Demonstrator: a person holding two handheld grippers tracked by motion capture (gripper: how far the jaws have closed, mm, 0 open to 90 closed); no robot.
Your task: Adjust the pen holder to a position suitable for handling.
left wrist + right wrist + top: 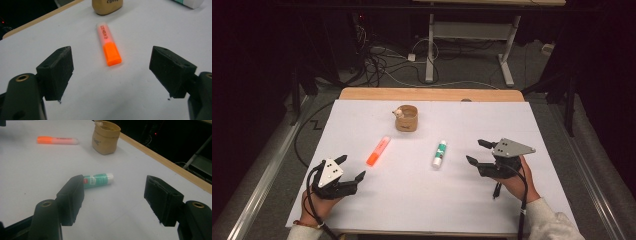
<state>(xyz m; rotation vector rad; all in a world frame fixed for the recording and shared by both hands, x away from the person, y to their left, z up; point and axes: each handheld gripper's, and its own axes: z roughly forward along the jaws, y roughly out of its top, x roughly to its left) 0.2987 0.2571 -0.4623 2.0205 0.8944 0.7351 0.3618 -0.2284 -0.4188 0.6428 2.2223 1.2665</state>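
While the high view takes in the whole white table (422, 200) with both hands on it, the left gripper view brings out dark print on the pale cap of the orange marker (109, 45), and the right gripper view shows a logo on the side of the tan cup (106, 138). There is one marker (378, 150), one green and white glue stick (439, 154), one cup (406, 118) and two grippers. The marker lies flat left of centre, its long axis running from near left to far right, orange end toward the left gripper (351, 167). That gripper sits just short of it, jaws wide apart with nothing between them. The glue stick lies flat right of centre, nearly along the table's depth, white cap at the near end. The right gripper (478, 151) is near it on the right, jaws spread wide and empty; in its own view the left jaw covers one end of the glue stick (98, 180).
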